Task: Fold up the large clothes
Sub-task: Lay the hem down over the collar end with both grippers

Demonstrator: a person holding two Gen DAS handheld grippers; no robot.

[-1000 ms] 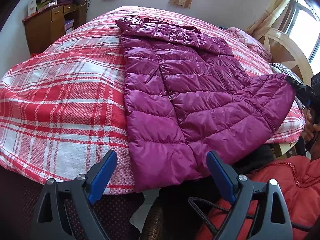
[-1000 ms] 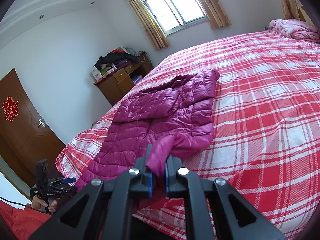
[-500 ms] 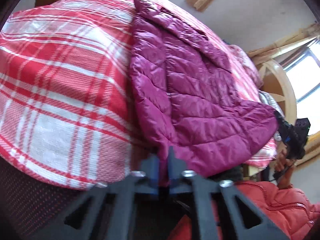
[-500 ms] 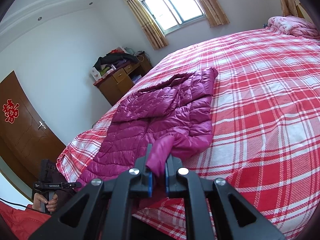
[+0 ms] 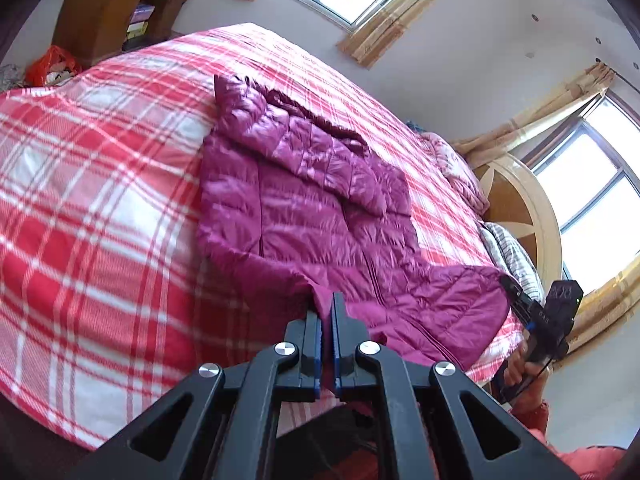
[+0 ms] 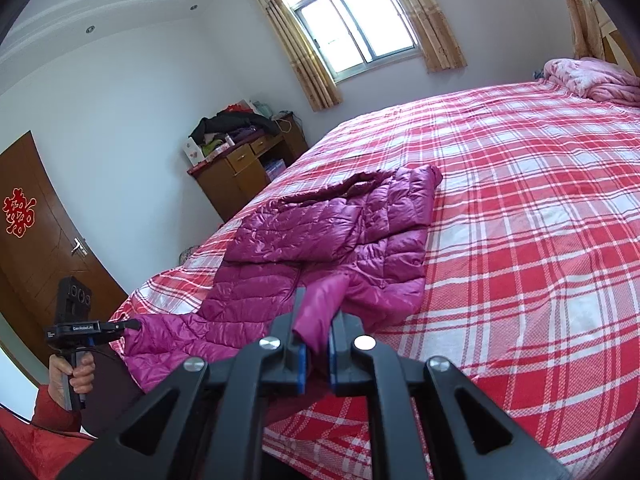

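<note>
On the plaid bed (image 5: 100,240), purple down jacket (image 5: 304,216) lies flat, hem at near edge. Left claw (image 5: 326,320) and right claw (image 6: 316,332) each pinch a hem corner. Likely light, puffy, slippery; grip seams.

A home bedroom: plaid-covered bed (image 6: 520,220), wooden dresser (image 6: 244,168), curtained window (image 6: 356,28), door (image 6: 36,240).
</note>
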